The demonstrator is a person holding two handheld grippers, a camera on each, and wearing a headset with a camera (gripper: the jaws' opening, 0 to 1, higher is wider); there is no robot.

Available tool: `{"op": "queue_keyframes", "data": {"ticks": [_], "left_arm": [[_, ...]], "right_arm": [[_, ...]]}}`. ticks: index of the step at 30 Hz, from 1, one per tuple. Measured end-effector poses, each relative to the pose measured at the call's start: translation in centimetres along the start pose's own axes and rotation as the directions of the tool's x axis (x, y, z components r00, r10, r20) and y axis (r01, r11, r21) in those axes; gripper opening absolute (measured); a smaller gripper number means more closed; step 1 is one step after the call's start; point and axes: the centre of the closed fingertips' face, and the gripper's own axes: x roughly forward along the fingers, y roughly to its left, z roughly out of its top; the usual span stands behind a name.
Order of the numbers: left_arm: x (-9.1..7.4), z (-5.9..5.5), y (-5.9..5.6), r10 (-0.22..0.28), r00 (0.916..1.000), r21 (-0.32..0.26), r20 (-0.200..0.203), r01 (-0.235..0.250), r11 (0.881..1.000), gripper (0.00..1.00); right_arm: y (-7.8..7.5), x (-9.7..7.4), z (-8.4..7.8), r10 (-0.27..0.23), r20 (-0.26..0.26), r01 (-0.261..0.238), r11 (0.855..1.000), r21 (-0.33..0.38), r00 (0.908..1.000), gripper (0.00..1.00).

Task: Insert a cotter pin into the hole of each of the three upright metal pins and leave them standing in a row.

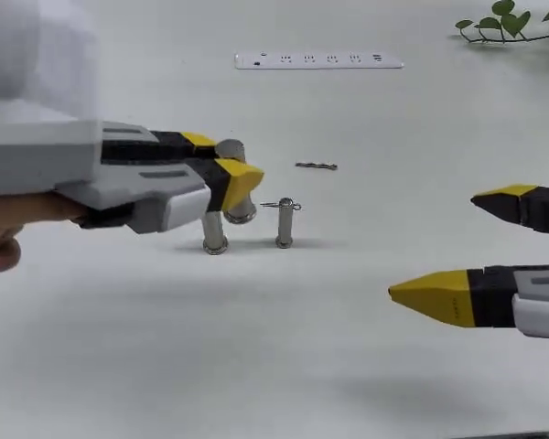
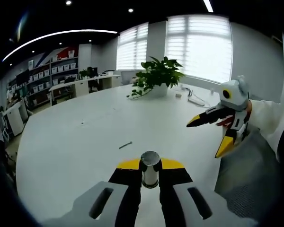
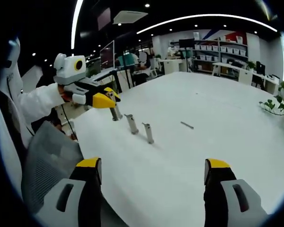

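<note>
Left tongs (image 2: 150, 165) clamp one metal pin (image 1: 239, 208) mid-worktop (image 1: 348, 366), right tongs (image 3: 153, 165) gape empty; one standing pin (image 1: 285, 230) carries its cotter pin (image 1: 276, 206), a second pin (image 1: 214, 233) stands bare, so two insertions likely remain.

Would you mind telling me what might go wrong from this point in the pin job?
1. The left gripper, shut on a metal pin, hangs right beside a standing pin; a small swing may topple it.
2. The loose cotter pin lies flat on the table and is thin, so the open right gripper may fumble it.
</note>
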Motion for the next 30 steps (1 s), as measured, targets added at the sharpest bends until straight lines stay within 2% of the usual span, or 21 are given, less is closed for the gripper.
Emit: {"op": "queue_keyframes", "data": {"ticks": [3,6,8,11,13,22,30], "left_arm": [[0.7,-1.2,-0.6,-0.017,0.9993,-0.006,-0.034,0.017,1.0,0.1],[1.3,-2.1,-1.1,-0.03,0.9985,-0.013,-0.046,0.029,0.999,0.1],[1.7,-2.4,-1.5,-0.031,0.9982,-0.007,-0.052,0.031,0.999,0.1],[2.2,-3.0,-1.7,-0.023,0.9961,-0.022,-0.086,0.022,1.0,0.1],[2.5,-3.3,-1.9,-0.021,0.9956,0.0,-0.091,0.021,1.0,0.1],[3.7,-4.3,-2.3,-0.034,0.9938,-0.003,-0.106,0.034,0.999,0.1],[4.5,-5.6,-2.4,-0.039,0.9887,0.0,-0.145,0.039,0.999,0.1]], "right_arm": [[0.2,-0.1,-0.2,0.004,-0.001,-0.004,1.0,0.005,1.0,0.89],[0.3,-0.2,-0.4,0.003,-0.001,-0.003,1.0,0.02,1.0,0.91],[0.4,-0.2,-0.6,0.009,0.0,-0.009,1.0,0.028,1.0,0.92],[0.5,-0.3,-0.7,0.003,0.001,-0.003,1.0,0.025,1.0,0.92],[0.5,-0.4,-0.7,0.002,0.001,-0.002,1.0,0.019,1.0,0.92],[0.8,-0.2,-1.0,0.012,-0.006,-0.012,1.0,0.022,0.9999,0.92],[1.0,-0.1,-1.0,0.024,-0.009,-0.024,0.999,0.022,0.9997,0.92]]}}
